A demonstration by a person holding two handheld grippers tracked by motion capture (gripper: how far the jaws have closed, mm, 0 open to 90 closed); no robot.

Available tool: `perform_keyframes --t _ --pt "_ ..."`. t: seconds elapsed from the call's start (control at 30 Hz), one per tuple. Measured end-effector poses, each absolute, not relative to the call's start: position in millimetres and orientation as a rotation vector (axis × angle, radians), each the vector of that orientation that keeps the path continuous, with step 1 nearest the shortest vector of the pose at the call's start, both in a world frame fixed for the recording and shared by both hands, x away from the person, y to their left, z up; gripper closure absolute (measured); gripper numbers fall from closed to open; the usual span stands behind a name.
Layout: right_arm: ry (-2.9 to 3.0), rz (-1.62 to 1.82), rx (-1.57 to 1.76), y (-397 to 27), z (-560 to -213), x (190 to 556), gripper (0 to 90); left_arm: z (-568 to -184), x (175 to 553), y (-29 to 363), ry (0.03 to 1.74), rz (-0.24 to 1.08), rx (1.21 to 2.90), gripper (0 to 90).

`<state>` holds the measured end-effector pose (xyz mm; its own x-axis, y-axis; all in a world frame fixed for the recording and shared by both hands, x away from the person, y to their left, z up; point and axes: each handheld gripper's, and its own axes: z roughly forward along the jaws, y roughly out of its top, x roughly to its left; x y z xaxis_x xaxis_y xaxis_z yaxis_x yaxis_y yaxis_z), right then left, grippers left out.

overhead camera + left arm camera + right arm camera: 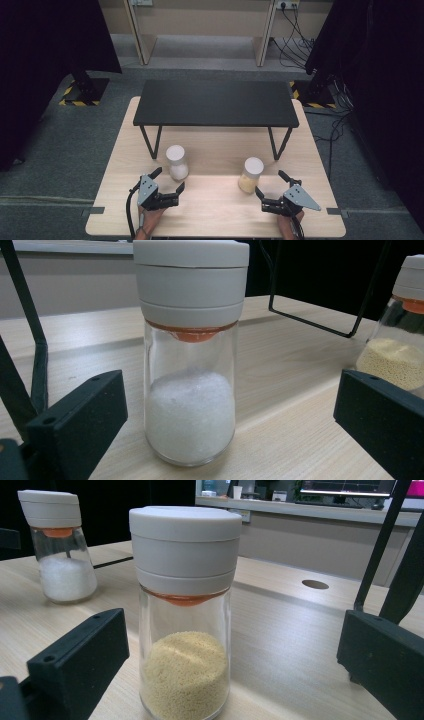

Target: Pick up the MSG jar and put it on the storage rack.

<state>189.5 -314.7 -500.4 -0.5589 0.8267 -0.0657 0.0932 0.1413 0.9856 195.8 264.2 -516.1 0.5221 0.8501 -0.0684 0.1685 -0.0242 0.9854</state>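
While both tools gape | left tool (pixel 169 181) faces salt jar (pixel 190 355) | right tool (pixel 270 183), grain jar (pixel 185 610)

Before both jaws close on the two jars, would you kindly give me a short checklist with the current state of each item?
1. Left gripper open wide enough for the jar of white grains: ok.
2. Right gripper open wide enough for the jar of yellow grains: ok.
3. Each jar between its gripper's jaws: ok in both gripper views, neither jar touched yet.
4. Both jars upright on the table: ok.
5. Lids seated: they look level; whether tight, cannot tell.
6. Black shelf apart from the jars: ok, it stands behind them.
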Motion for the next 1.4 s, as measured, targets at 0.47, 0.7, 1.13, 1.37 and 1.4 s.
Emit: perform_keyframes --t 0.47,0.7,1.13,1.37,1.4 --pt "1.781 1.473 0.880 -314.8 -500.9 188.7 0.1 -516.4 195.0 264.1 0.919 0.692 1.518 0.1" --pt "1.782 1.474 0.877 -314.9 -501.0 188.5 0.1 -517.0 194.5 264.5 0.920 0.693 1.511 0.1" --pt "1.784 1.474 0.871 -314.9 -501.0 188.6 0.0 -518.0 194.2 264.5 0.928 0.694 1.496 0.1" --pt "1.783 1.475 0.873 -315.1 -501.0 188.7 0.1 -517.9 194.7 265.2 0.934 0.691 1.491 0.1" --pt "1.782 1.475 0.873 -315.0 -501.0 188.6 0.0 -517.8 195.1 265.3 0.935 0.692 1.490 0.1"
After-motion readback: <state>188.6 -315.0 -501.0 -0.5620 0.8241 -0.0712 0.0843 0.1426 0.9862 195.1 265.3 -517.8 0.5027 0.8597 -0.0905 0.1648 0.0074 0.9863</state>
